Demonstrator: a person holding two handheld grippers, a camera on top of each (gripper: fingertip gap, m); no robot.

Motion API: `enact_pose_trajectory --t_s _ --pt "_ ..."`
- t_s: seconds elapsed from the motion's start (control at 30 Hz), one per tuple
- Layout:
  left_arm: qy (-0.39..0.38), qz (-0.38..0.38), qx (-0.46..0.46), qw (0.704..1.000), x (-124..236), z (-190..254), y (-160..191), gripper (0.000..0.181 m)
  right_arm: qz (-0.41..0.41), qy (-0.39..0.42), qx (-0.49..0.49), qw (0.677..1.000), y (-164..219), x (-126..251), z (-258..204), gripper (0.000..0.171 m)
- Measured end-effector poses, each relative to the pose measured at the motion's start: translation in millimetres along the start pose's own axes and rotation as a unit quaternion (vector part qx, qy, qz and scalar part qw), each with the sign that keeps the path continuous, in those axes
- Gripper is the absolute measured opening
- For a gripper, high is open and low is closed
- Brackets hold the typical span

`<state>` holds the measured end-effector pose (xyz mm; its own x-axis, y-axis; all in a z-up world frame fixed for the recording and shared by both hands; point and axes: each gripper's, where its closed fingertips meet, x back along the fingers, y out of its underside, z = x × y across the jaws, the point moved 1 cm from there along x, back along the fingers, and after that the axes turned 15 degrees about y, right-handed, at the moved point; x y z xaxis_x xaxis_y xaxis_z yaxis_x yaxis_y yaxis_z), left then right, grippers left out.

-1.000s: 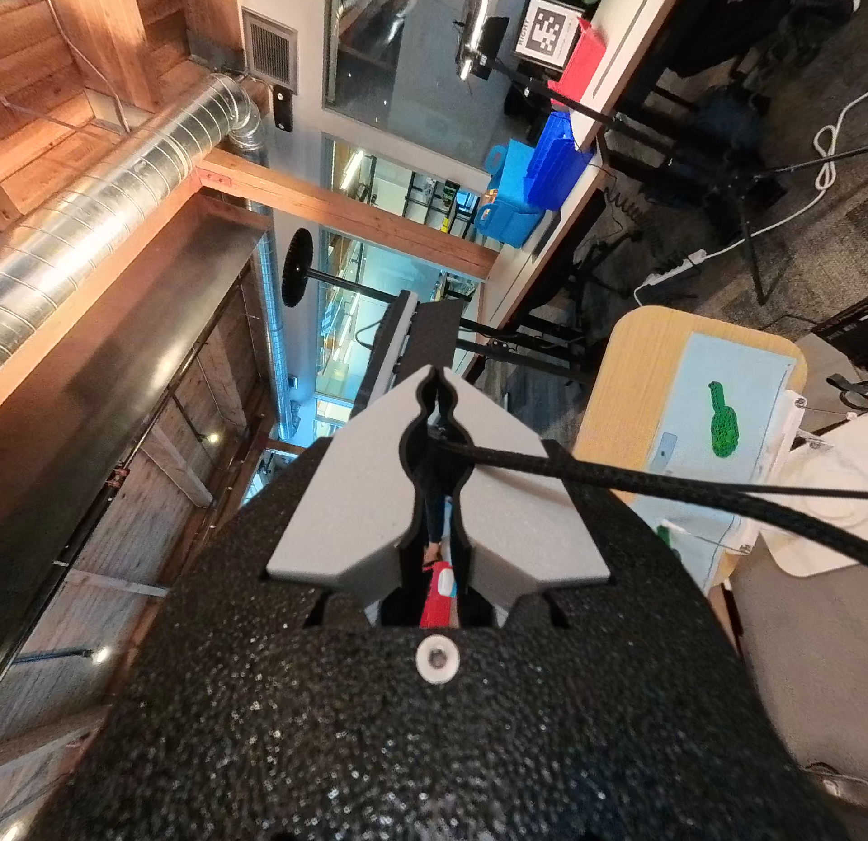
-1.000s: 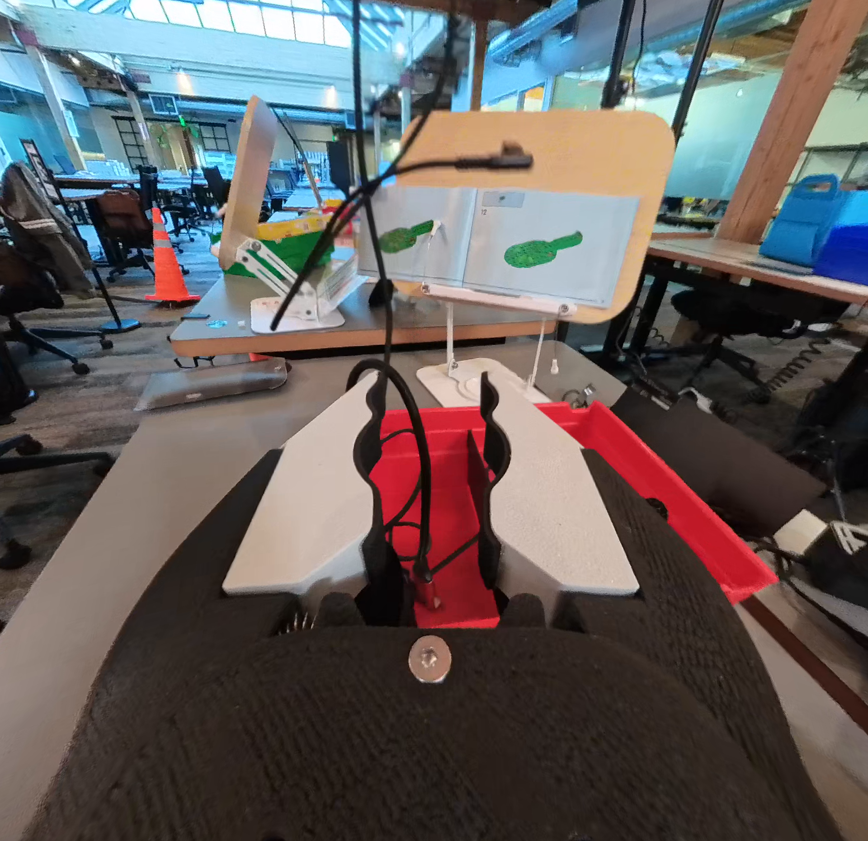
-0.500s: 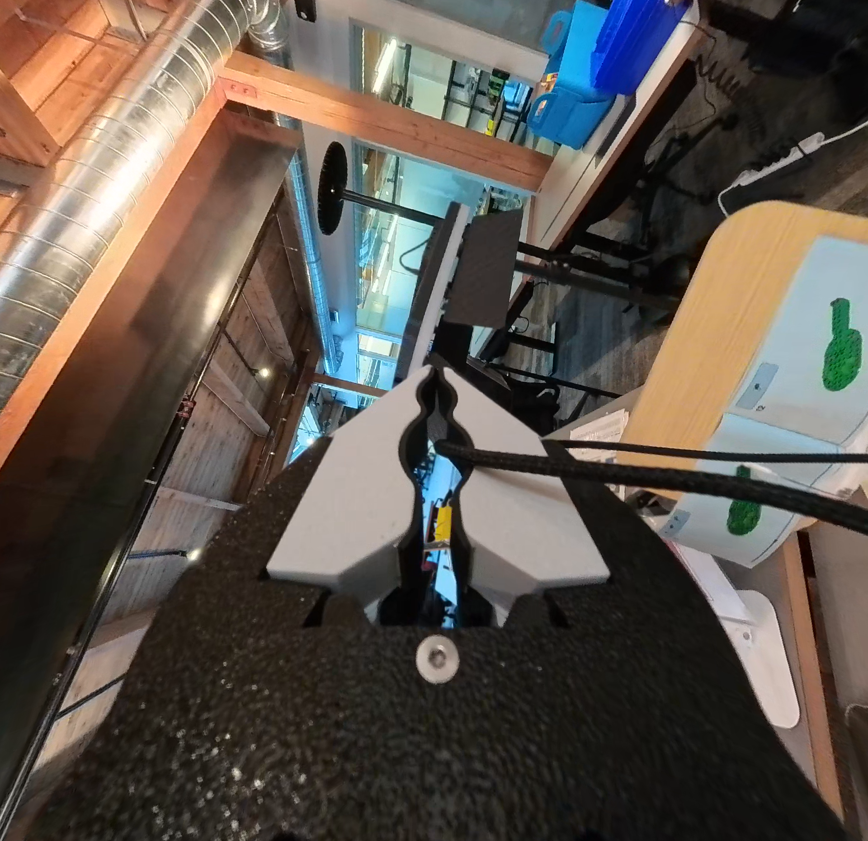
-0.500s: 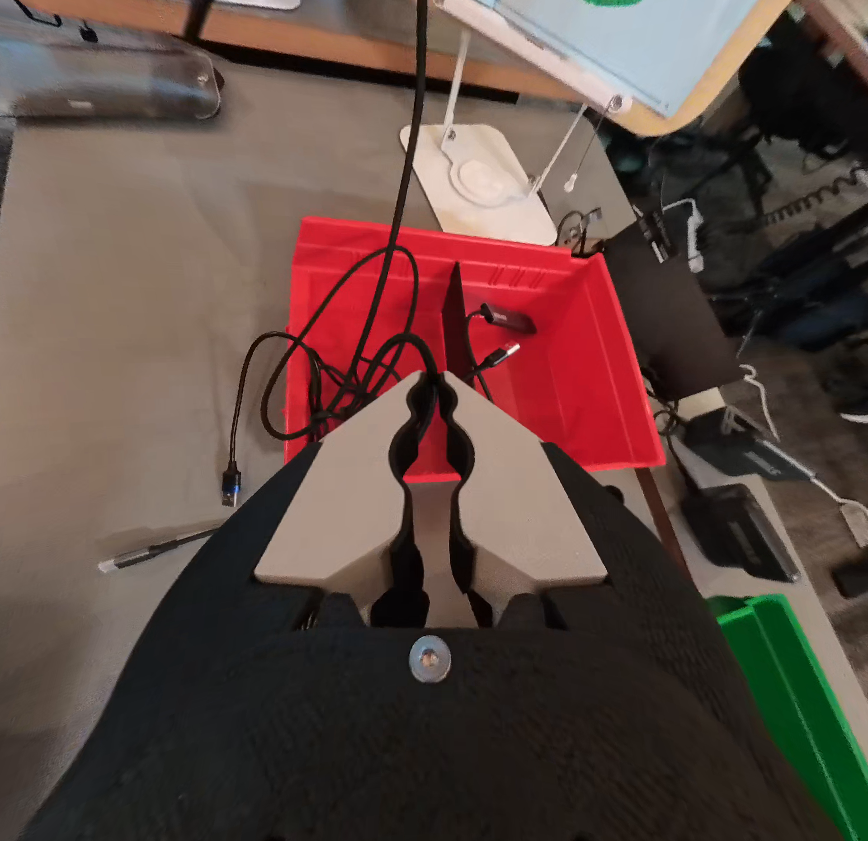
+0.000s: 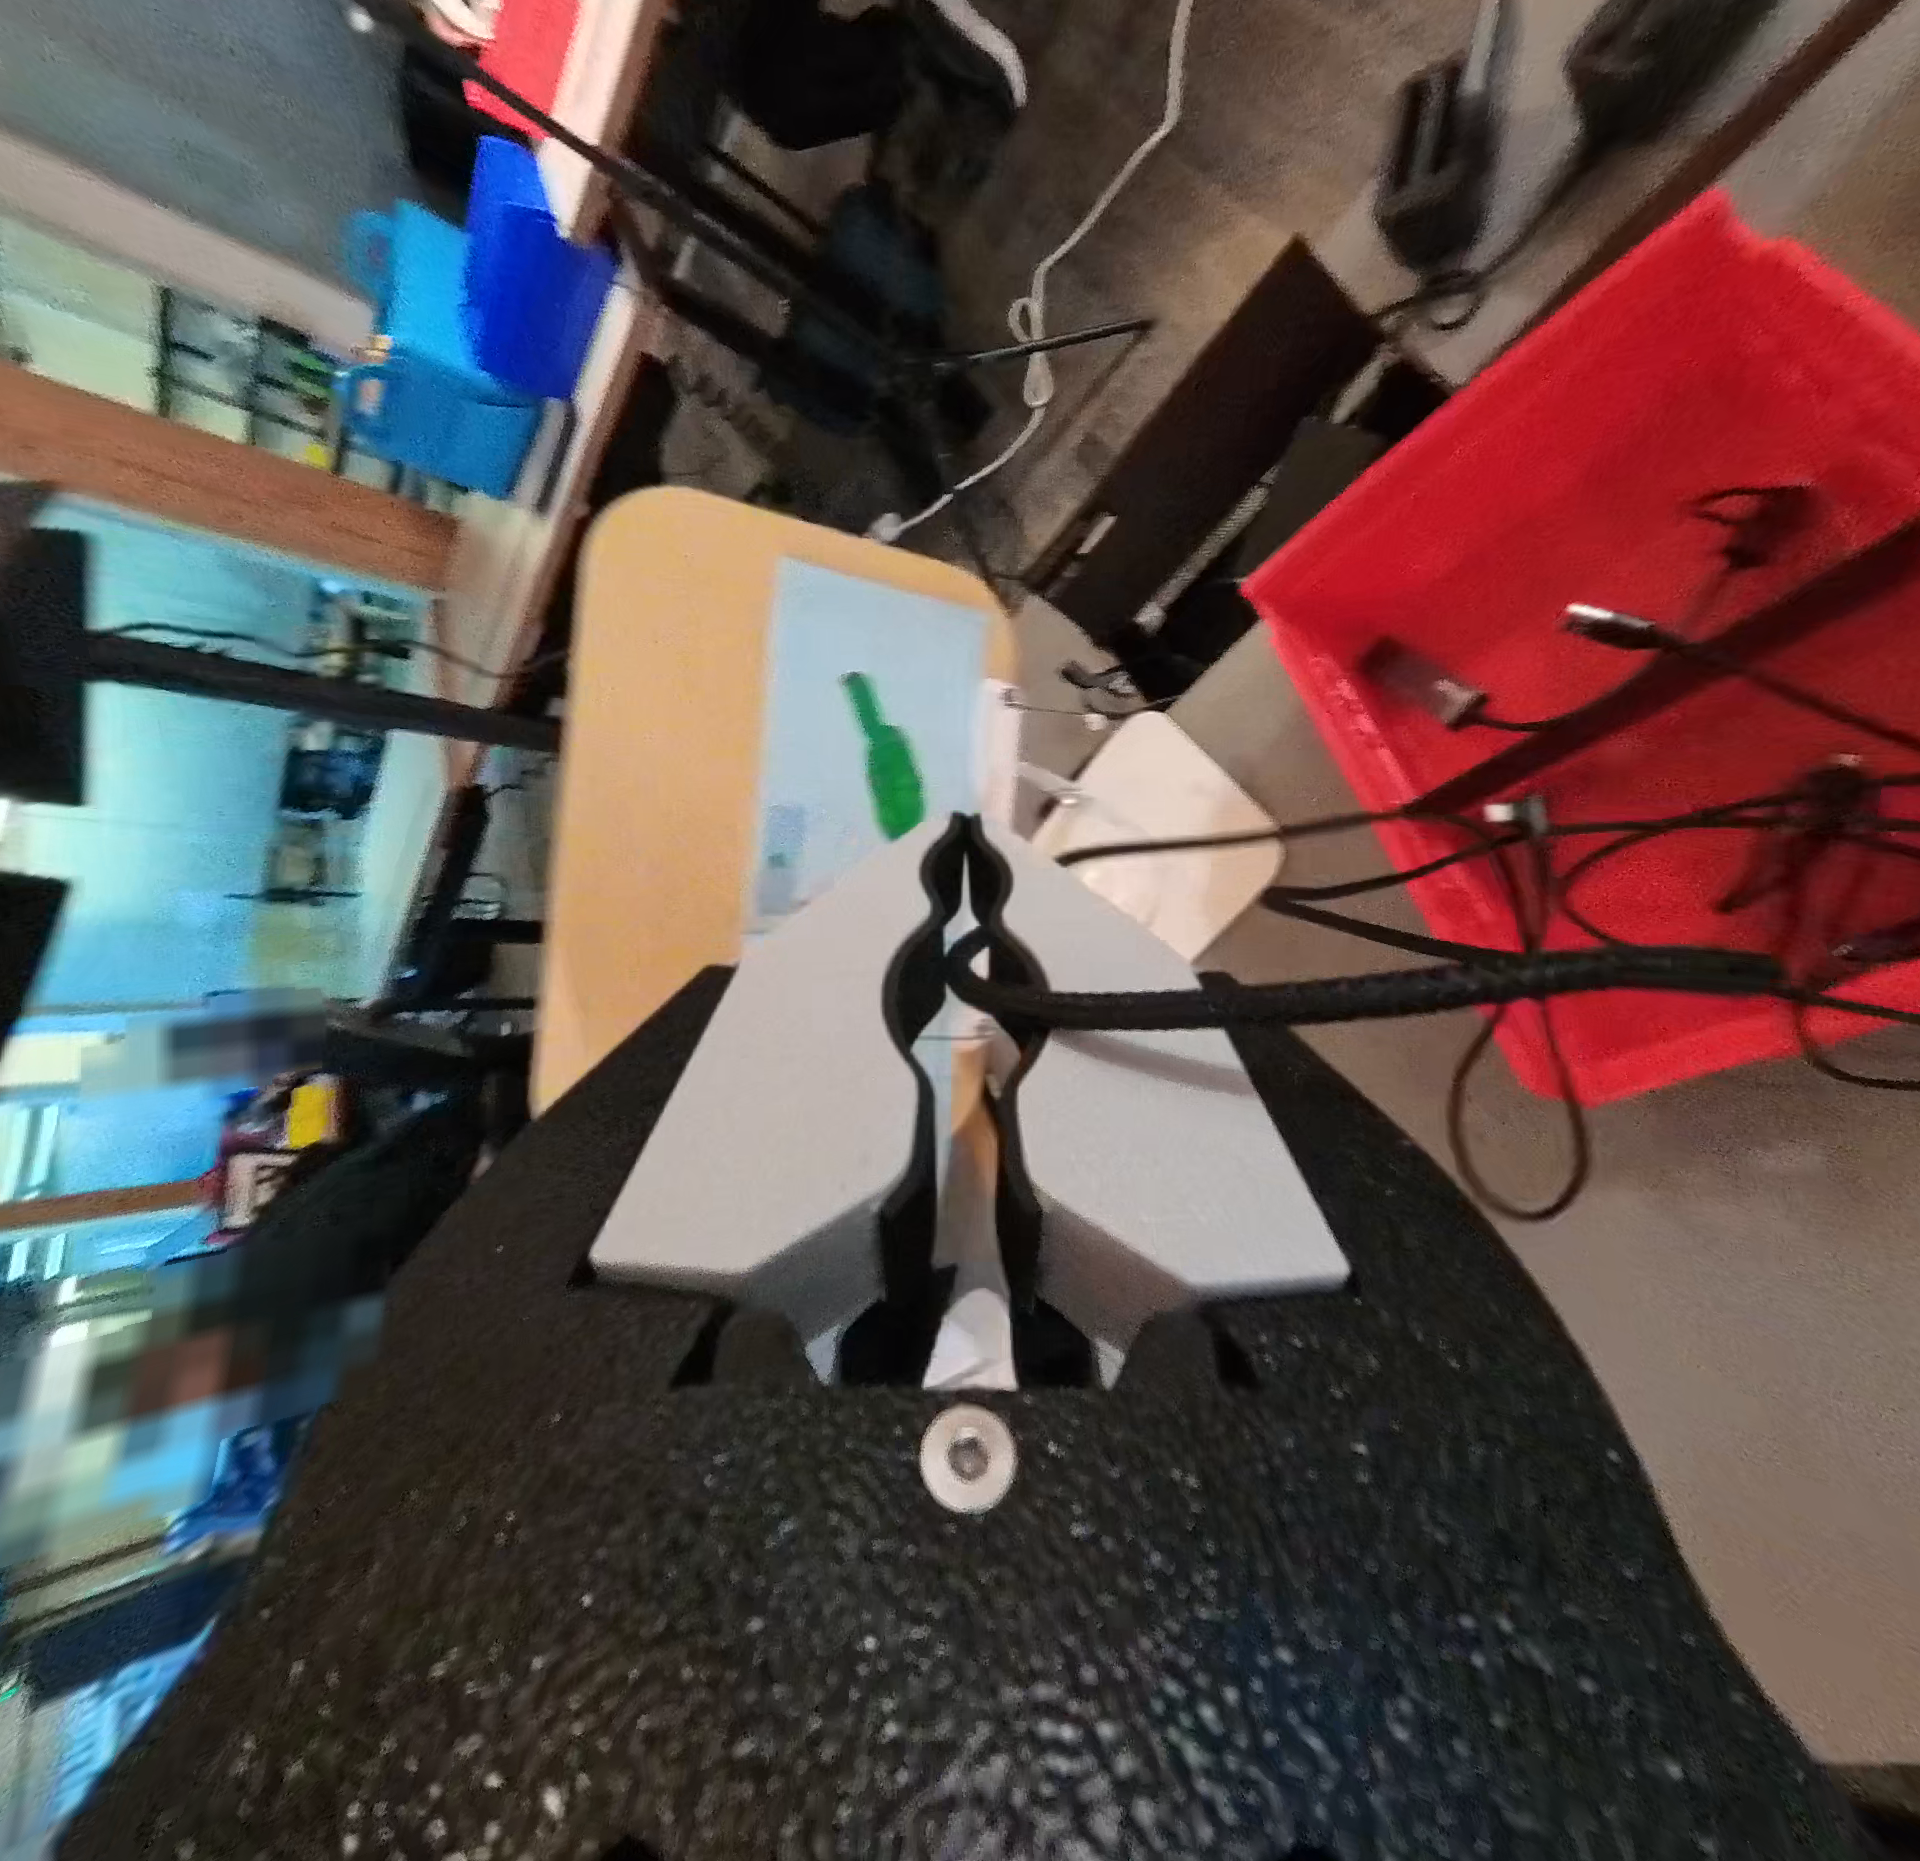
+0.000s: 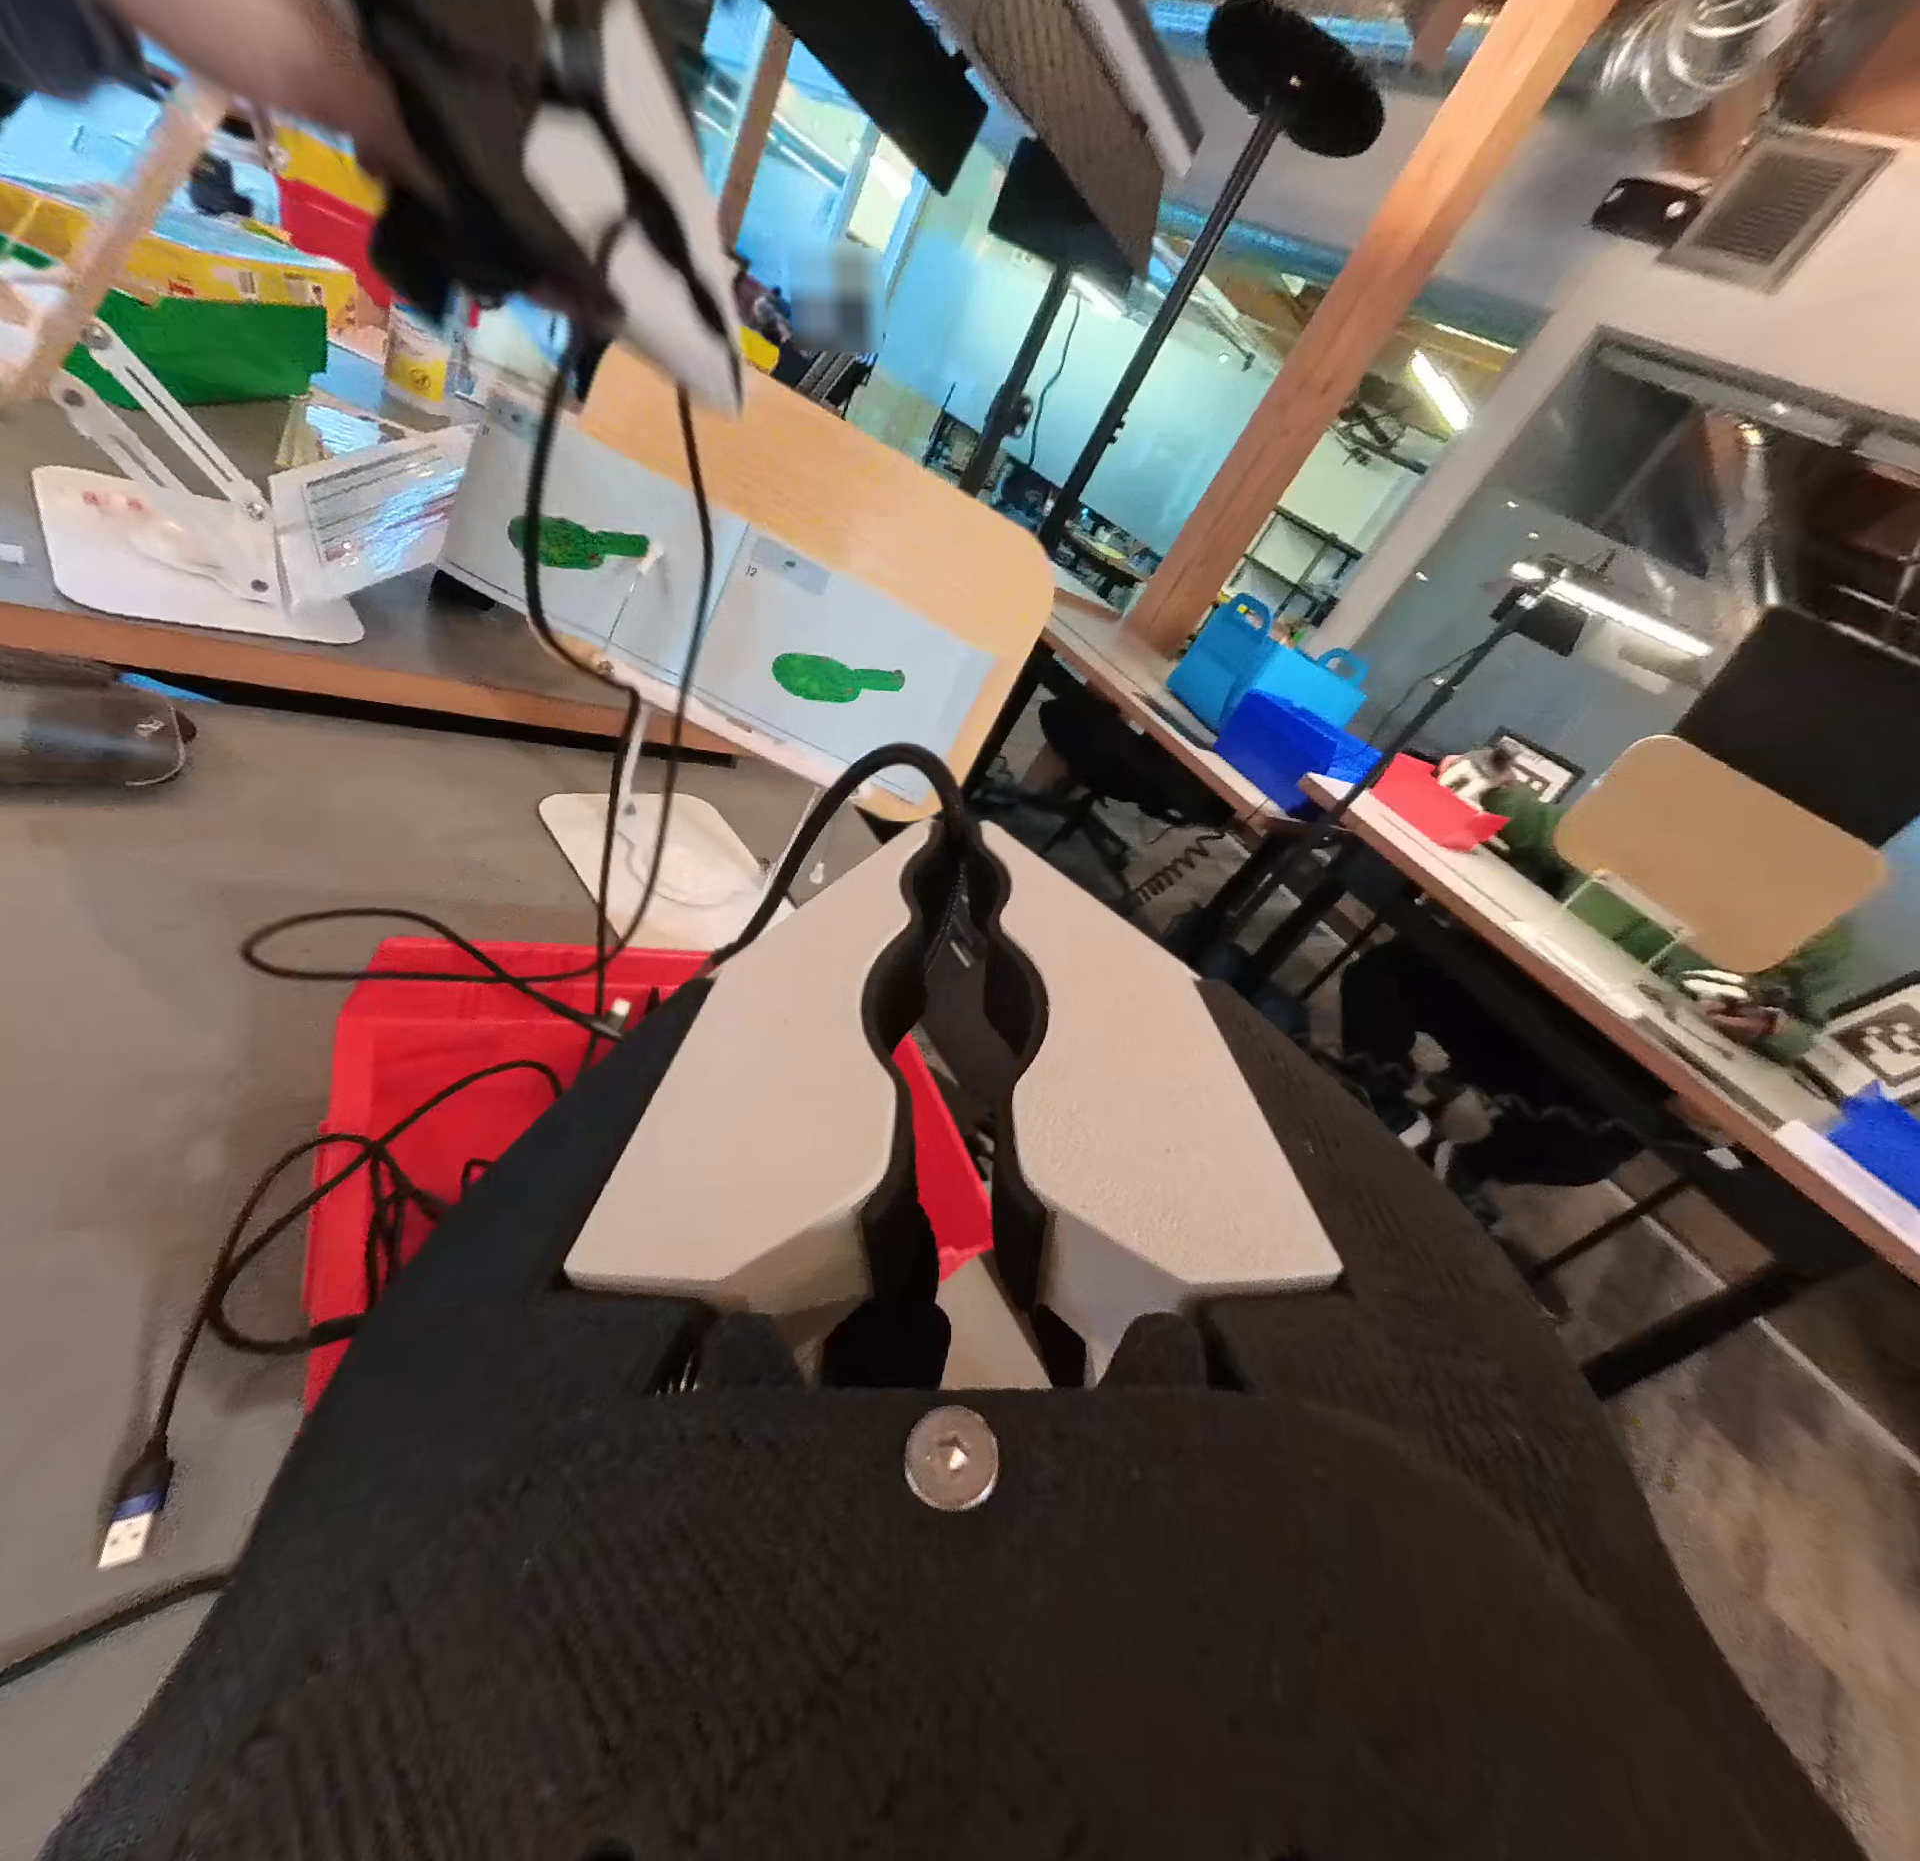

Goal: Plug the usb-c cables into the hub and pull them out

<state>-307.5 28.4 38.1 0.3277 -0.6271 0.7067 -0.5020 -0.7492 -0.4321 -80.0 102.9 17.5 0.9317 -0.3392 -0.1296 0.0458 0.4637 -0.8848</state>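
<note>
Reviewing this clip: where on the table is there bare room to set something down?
Bare grey tabletop lies left of the red tray, behind the spilled leads. Crowded: the tray's near-left corner, where black cables tangle and trail over the edge to a USB plug on the table.

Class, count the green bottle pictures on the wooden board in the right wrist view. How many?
2. One green bottle picture is on the left sheet, another on the right sheet of the wooden board. Its upper left is covered, so more may be hidden.
</note>
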Motion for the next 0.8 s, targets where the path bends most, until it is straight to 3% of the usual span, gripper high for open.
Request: enact_pose_trajectory --t_s 0.13,0.27,0.33,0.47,0.5,0.53,0.6,0.7,0.73,0.8 --pt "0.089 0.018 0.015 0.996 -60 61 11 0.004 -0.001 0.012 -0.006 1.0 4 26 2 0.002" --pt "0.19 0.02 0.043 0.981 -108 120 28 0.03 -0.015 0.011 -0.01 1.0 23 52 -8 0.001" --pt "0.276 0.026 0.095 0.956 -117 154 36 0.044 -0.026 -0.001 -0.022 0.999 35 65 -17 0.002" --pt "0.484 -0.014 0.228 0.845 -101 220 52 0.135 -0.059 -0.027 -0.034 0.997 66 81 -34 0.001" --pt "0.495 -0.027 0.243 0.834 -98 225 58 0.151 -0.067 -0.03 -0.037 0.997 74 83 -37 0.001" --pt "0.468 -0.036 0.245 0.848 -100 219 67 0.156 -0.074 -0.035 -0.042 0.996 81 86 -41 0.001" --pt "0.399 -0.037 0.239 0.885 -98 204 81 0.158 -0.086 -0.047 -0.056 0.994 93 91 -47 0.001" --pt "0.343 -0.026 0.228 0.911 -80 196 93 0.157 -0.101 -0.057 -0.065 0.991 107 96 -54 0.001" --pt "0.361 -0.028 0.206 0.909 -70 206 96 0.155 -0.105 -0.062 -0.068 0.99 111 97 -57 0.001" --pt "0.447 0.017 0.209 0.87 -46 234 88 0.159 -0.111 -0.072 -0.073 0.988 116 100 -63 0.001"
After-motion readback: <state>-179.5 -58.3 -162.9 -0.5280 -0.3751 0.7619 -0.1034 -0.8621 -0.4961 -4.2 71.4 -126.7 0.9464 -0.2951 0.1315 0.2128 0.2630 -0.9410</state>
